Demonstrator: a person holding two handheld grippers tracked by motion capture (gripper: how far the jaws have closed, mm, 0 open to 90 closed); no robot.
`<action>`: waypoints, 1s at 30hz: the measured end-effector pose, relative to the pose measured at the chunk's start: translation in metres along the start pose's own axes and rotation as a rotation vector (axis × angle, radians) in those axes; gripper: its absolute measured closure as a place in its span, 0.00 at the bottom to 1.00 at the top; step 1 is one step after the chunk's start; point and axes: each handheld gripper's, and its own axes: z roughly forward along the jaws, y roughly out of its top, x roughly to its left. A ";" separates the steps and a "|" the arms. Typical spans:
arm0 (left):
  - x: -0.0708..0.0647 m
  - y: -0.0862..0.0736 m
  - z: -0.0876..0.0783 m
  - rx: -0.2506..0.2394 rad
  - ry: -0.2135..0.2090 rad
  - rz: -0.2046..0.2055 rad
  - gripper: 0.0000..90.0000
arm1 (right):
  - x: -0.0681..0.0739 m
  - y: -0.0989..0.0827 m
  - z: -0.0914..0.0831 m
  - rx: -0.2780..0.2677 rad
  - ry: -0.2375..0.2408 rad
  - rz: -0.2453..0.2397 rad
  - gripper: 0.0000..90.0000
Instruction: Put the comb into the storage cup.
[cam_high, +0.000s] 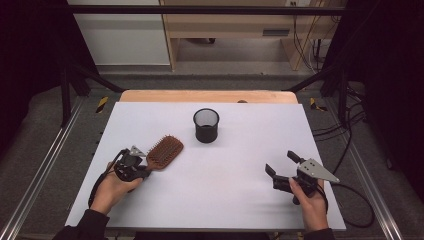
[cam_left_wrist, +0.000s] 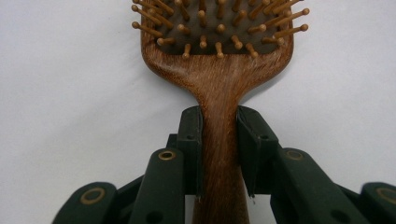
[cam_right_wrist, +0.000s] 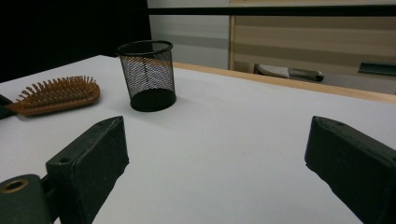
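White tabletop (cam_high: 210, 190) has lots of open room mid/front; my left gripper (cam_left_wrist: 219, 140) clamps the hairbrush (cam_high: 164, 151) handle near the left edge, brush head cut off up close, right gripper (cam_high: 281, 167) open, w/ mesh cup (cam_high: 206, 125) well apart.

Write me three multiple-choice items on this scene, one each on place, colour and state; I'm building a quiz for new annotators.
1. Where does the mesh cup stand?
A. beyond the hairbrush, mid-table
B. at the near edge
C. on the floor

2. What colour is the hairbrush?
A. blue
B. brown
C. white

3. How do the left tongs stand?
A. wide open over the cup
B. closed on nothing
C. clamped on the brush handle

Answers: 1 A, the high view shows it farther back; 2 B, wood grain shows; 3 C, both pads press the handle.
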 end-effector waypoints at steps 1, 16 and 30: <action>0.000 -0.001 0.000 -0.007 0.002 0.001 0.80 | 0.000 0.000 0.000 0.000 0.000 0.000 0.07; 0.002 -0.005 -0.006 0.003 -0.038 0.019 0.81 | 0.000 0.000 0.000 -0.002 -0.001 0.004 0.07; -0.001 -0.012 -0.012 0.047 -0.056 0.063 0.81 | 0.000 0.000 0.000 0.001 -0.004 0.005 0.07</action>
